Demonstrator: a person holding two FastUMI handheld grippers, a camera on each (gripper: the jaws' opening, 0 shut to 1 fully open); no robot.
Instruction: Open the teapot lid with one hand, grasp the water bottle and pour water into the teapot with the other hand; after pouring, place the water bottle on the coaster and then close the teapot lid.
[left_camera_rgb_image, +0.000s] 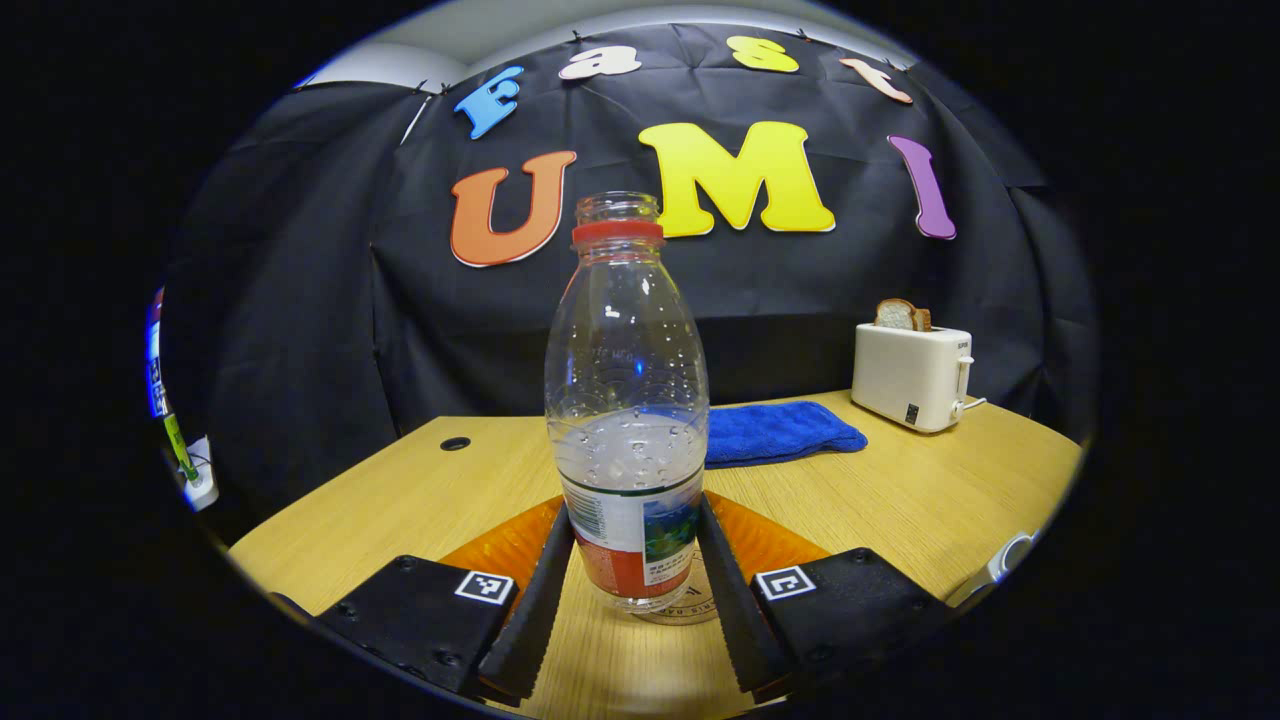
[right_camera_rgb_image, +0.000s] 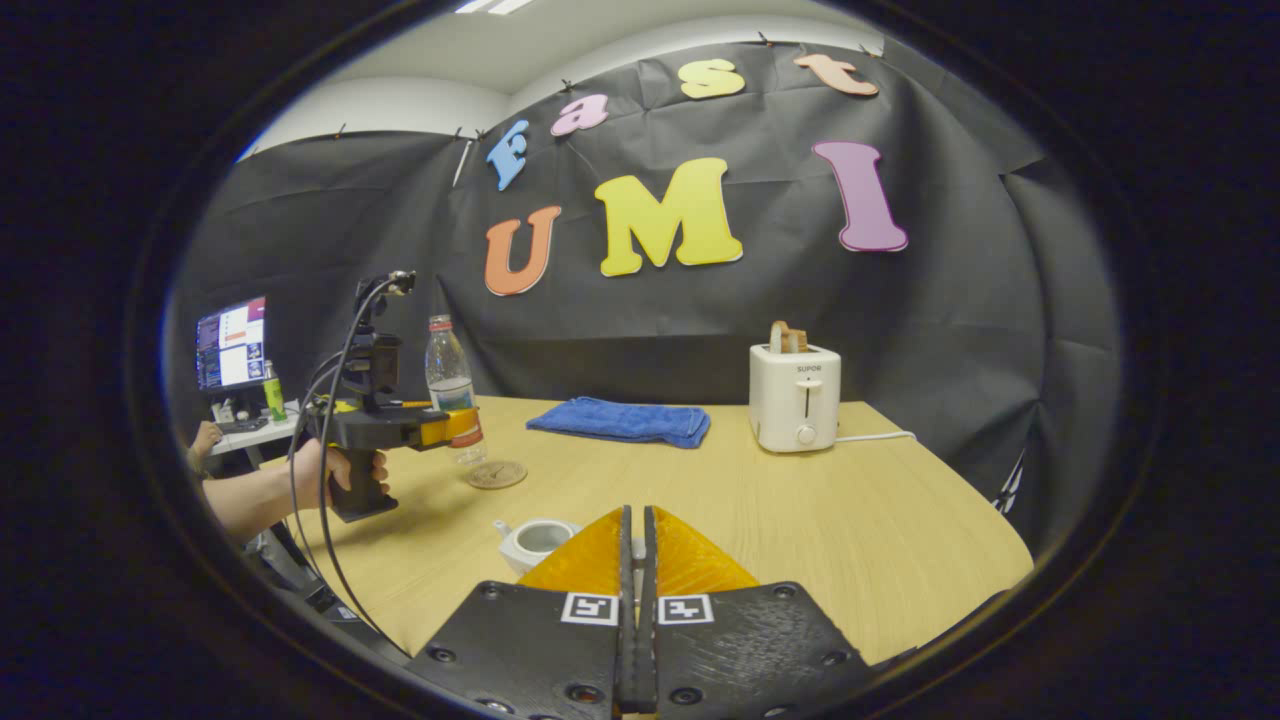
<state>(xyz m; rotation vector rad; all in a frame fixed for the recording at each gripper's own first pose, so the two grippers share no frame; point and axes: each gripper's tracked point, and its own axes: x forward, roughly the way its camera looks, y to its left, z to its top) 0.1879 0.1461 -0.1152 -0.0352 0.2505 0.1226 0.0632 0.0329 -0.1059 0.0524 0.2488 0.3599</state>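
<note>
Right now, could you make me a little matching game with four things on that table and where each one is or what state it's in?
Things:
1. water bottle
2. teapot
3. blue towel
4. bread

States:
A. lying flat by the wall
B. sticking out of the toaster
C. lid off, open on top
D. between the left gripper fingers, above the coaster

Pairs: 1-D, 2-C, 3-A, 4-B

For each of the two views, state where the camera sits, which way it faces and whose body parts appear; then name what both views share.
Left gripper view: rides the left gripper, facing the water bottle between its fingers.
Right gripper view: rides the right gripper, facing the table, teapot, and a hand holding the other gripper.
Shared: bottle, toaster, blue towel.
</note>
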